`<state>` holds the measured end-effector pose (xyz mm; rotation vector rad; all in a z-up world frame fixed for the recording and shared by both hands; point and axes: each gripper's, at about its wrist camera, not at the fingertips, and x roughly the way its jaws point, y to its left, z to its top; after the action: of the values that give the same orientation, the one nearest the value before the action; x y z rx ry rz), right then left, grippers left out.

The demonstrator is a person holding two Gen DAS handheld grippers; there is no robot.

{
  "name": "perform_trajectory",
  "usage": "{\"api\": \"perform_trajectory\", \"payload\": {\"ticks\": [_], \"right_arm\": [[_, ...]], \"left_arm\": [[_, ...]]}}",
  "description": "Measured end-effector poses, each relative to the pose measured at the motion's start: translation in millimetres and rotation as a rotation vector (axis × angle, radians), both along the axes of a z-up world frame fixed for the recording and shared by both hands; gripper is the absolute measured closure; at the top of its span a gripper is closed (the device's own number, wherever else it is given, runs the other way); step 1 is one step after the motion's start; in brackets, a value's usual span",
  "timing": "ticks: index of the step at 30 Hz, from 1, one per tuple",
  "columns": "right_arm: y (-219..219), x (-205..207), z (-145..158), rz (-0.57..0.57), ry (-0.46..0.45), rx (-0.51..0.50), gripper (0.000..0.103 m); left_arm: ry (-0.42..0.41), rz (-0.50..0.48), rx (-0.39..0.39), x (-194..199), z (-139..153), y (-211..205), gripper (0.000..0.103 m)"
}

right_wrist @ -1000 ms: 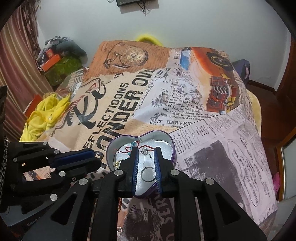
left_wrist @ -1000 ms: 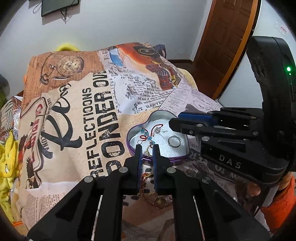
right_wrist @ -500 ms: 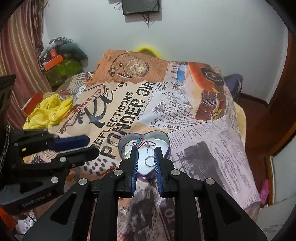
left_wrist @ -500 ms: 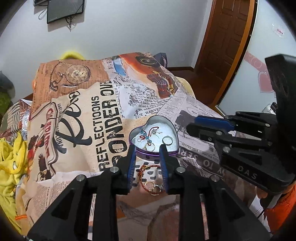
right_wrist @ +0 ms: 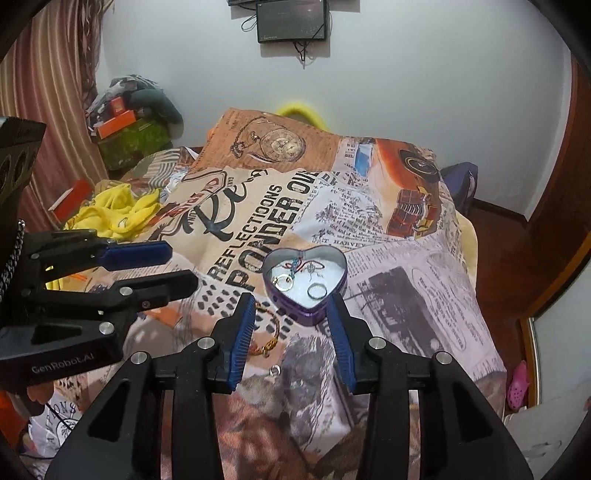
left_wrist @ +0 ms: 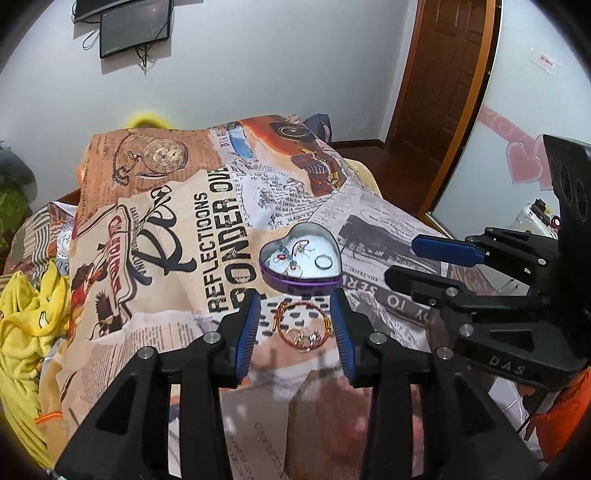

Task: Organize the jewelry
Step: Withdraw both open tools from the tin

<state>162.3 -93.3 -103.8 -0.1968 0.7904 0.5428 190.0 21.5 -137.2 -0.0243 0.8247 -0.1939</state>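
Purple heart tin [right_wrist: 320, 309], newspaper-print bedspread [right_wrist: 406, 280], yellow cloth [right_wrist: 110, 214], possibly copper-coloured bracelet [left_wrist: 301, 325].

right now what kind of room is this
Most likely a bedroom: a bed under a newspaper-print bedspread, a wooden door, and a small screen mounted on the wall.

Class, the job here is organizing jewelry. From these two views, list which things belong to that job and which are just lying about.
Belongs to the job:
heart tin
silver ring in the tin
gold hoop in the tin
beaded pieces in the tin
copper bracelet on the bedspread
small loose ring on the bedspread

Just lying about:
yellow cloth
orange boxes
wall screen
pink shoe
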Motion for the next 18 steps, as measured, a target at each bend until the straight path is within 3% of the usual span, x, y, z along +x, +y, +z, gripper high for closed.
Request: {"api": "perform_trajectory", "payload": {"ticks": [6, 18], "right_arm": [[-5, -6, -13, -0.017, 0.031, -0.004, 0.066], [-5, -6, -83, -0.019, 0.200, -0.049, 0.066]], "left_arm": [[0.053, 0.014, 0.006, -9, -19, 7, 0.061], [0.156, 0.036, 0.015, -15, -64, 16, 0.061]]}}
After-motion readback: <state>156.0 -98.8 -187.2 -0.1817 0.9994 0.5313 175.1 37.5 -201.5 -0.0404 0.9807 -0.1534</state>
